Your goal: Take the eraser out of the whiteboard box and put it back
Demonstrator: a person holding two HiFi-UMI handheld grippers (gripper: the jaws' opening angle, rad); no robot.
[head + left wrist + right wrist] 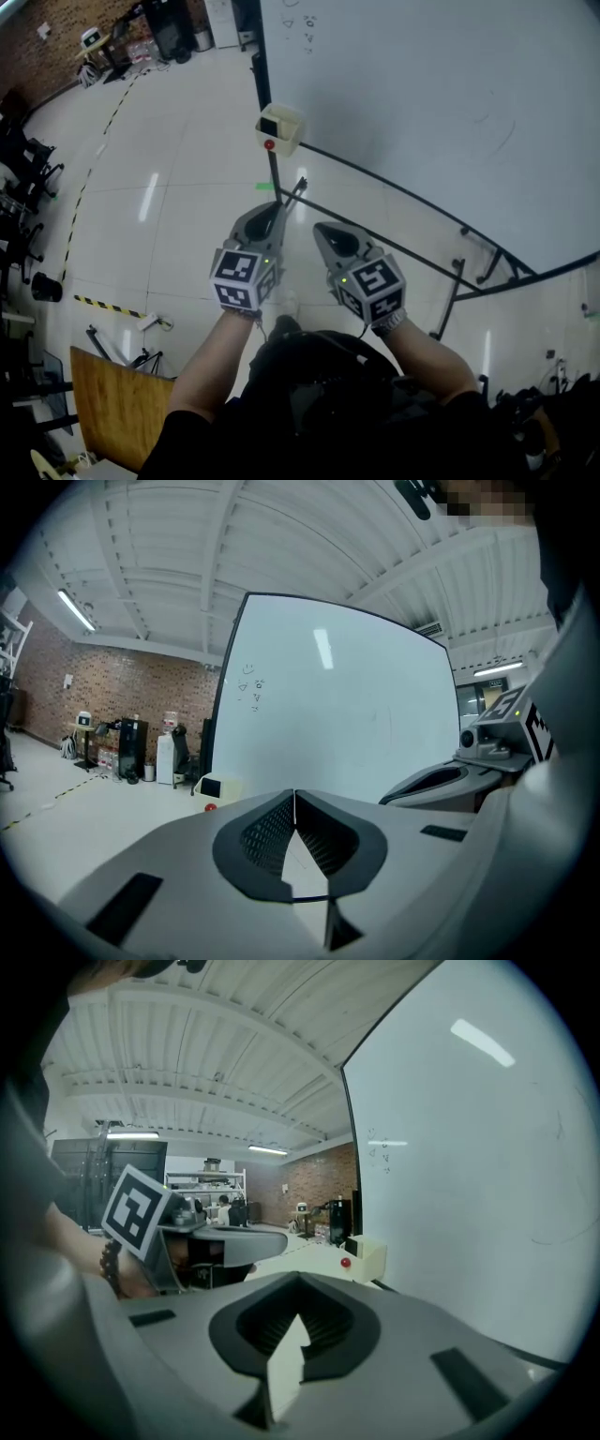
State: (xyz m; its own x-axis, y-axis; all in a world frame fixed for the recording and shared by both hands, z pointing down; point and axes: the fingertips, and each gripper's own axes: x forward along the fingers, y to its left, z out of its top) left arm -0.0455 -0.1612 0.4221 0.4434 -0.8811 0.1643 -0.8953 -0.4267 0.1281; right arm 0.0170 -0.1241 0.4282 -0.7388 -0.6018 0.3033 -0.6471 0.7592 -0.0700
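Left gripper [276, 208] and right gripper [320, 230] both have jaws pressed together, holding nothing, well apart from box [279, 131].

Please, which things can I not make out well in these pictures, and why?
- Inside of the whiteboard box: too small in the head view; its dark patch may be the eraser, but I cannot tell.
- Marks on the whiteboard: too small to read in the left gripper view.
- Whiteboard's right end: cut off by the head view's edge.
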